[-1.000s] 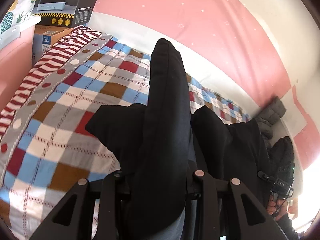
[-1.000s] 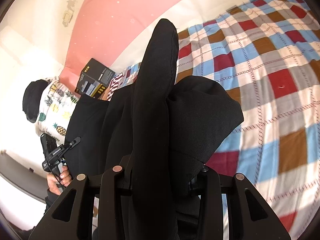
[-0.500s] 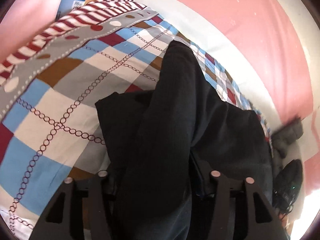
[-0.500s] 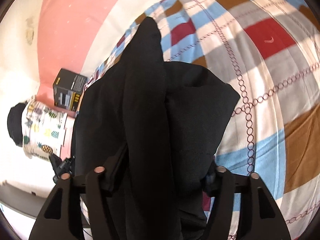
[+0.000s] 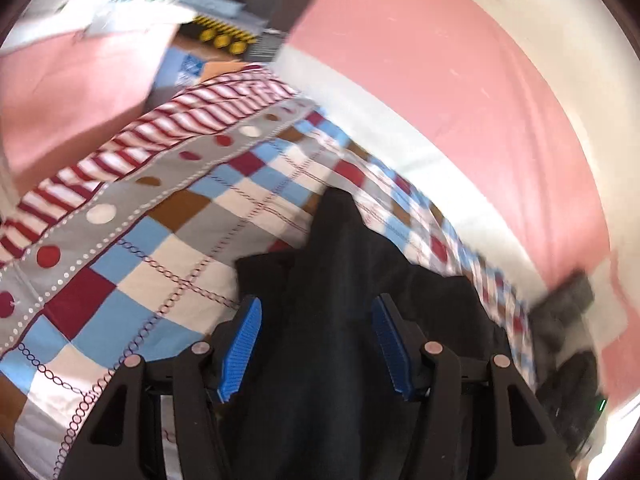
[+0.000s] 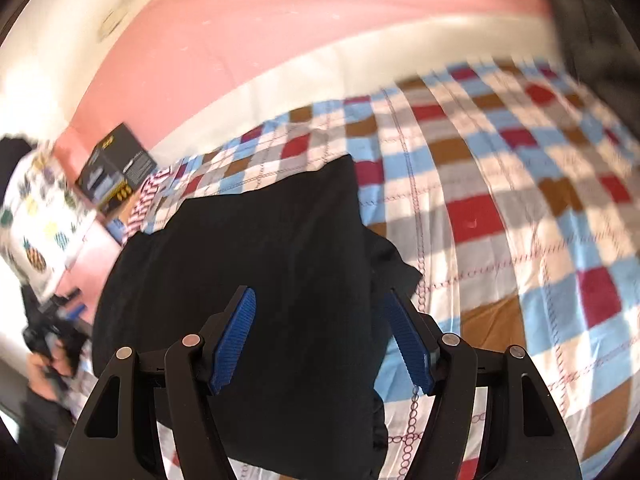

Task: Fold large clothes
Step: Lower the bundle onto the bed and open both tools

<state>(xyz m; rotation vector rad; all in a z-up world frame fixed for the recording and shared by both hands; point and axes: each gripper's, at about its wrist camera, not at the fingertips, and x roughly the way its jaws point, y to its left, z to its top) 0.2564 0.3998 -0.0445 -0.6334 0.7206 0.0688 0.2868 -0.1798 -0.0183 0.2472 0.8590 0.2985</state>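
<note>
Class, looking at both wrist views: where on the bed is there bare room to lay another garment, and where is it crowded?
Free: the checked bedspread beyond and right of the black garment, up to the white wall band. Also the checks between the garment and the dotted grey border. Crowded: the corner where boxes stack.

The right gripper [image 6: 320,340] was seen from behind, its blue pads [image 6: 234,340] spread apart and clear of the cloth. A black garment [image 6: 260,280] lay between and beyond the jaws, folded into a thick flat bundle on the bed [image 6: 520,200], which was covered by a checked sheet of red, blue, brown and white. A black box [image 6: 116,168] stood at the far left edge of the bed, beside a pineapple-print cloth [image 6: 36,216]. A pink wall [image 6: 280,28] was seen behind. At the lower left, a hand [image 6: 44,364] was seen gripping the left gripper [image 6: 60,316], heavily blurred.
</note>
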